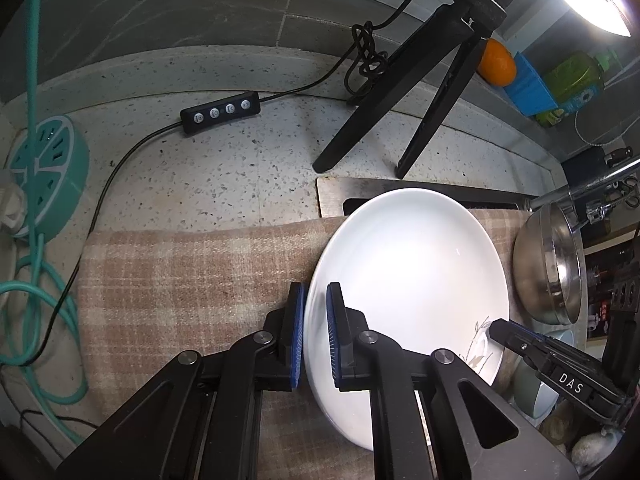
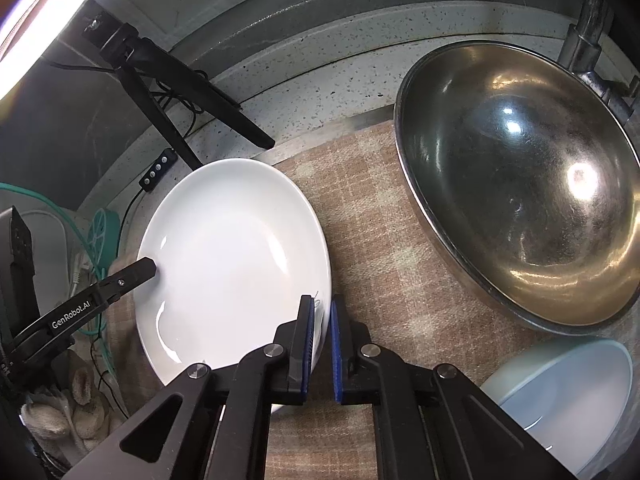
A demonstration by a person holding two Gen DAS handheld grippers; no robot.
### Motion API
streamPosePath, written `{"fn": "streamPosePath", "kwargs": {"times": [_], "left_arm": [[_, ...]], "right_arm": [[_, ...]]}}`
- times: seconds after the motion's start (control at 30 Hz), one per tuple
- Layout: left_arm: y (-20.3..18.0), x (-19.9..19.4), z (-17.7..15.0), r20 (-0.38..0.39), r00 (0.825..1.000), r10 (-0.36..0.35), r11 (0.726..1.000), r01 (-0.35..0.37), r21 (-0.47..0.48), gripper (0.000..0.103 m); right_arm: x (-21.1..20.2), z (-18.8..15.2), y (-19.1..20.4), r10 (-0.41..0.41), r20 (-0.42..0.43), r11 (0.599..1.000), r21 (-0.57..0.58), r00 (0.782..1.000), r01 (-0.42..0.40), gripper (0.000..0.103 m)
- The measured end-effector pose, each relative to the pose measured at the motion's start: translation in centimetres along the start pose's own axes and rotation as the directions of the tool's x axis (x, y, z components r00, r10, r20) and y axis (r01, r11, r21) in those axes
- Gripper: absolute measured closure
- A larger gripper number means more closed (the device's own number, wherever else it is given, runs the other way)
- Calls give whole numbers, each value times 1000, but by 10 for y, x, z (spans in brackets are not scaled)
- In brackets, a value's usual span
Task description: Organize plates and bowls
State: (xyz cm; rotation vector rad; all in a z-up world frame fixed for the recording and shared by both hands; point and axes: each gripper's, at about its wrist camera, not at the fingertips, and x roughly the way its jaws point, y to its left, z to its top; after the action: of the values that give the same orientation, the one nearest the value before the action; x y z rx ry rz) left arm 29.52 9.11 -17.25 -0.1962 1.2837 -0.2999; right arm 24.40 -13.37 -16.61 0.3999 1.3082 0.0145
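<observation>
Speckled stone counter (image 1: 224,160) carries a beige checked cloth (image 1: 180,280), and on this cloth lies the white plate (image 1: 408,280). In the left wrist view the left gripper (image 1: 316,332) is clamped on the plate's rim at about 8 o'clock of the plate, one blue pad under the edge and one above it. The right gripper (image 1: 496,326) enters from 4 o'clock and its tip sits on the plate's rim, just beside a small grey plant drawing. In the right wrist view the right gripper (image 2: 322,340) is pinched on the rim at 4 o'clock of the plate (image 2: 232,264), the edge between both pads, while the left gripper (image 2: 150,270) touches the rim at 9 o'clock.

Only the left view shows the teal round socket (image 1: 44,176) at 9 o'clock with its teal cable, and the full black switch box (image 1: 220,112) at 11 o'clock. Only the right view shows the whole steel bowl (image 2: 520,184) at 2 o'clock, near the plate but apart, and a pale blue bowl (image 2: 568,392) at 5 o'clock. Both views show the black tripod (image 1: 400,100) and an orange (image 1: 496,62).
</observation>
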Motion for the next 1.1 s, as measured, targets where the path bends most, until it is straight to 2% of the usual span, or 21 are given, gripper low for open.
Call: {"fn": "streamPosePath", "kwargs": {"times": [0.53,1.1], "left_arm": [[3,-21,-23,-3,1000,12,1000,-12,-18,93],[-7,-72,-61,49,999,11,999,-9,-38,93]], "right_arm": [[-14,-17,8,49,9,998,-28,999,-49,96],[-55,-48,9,123,45,990,-79,991,-119,97]]}}
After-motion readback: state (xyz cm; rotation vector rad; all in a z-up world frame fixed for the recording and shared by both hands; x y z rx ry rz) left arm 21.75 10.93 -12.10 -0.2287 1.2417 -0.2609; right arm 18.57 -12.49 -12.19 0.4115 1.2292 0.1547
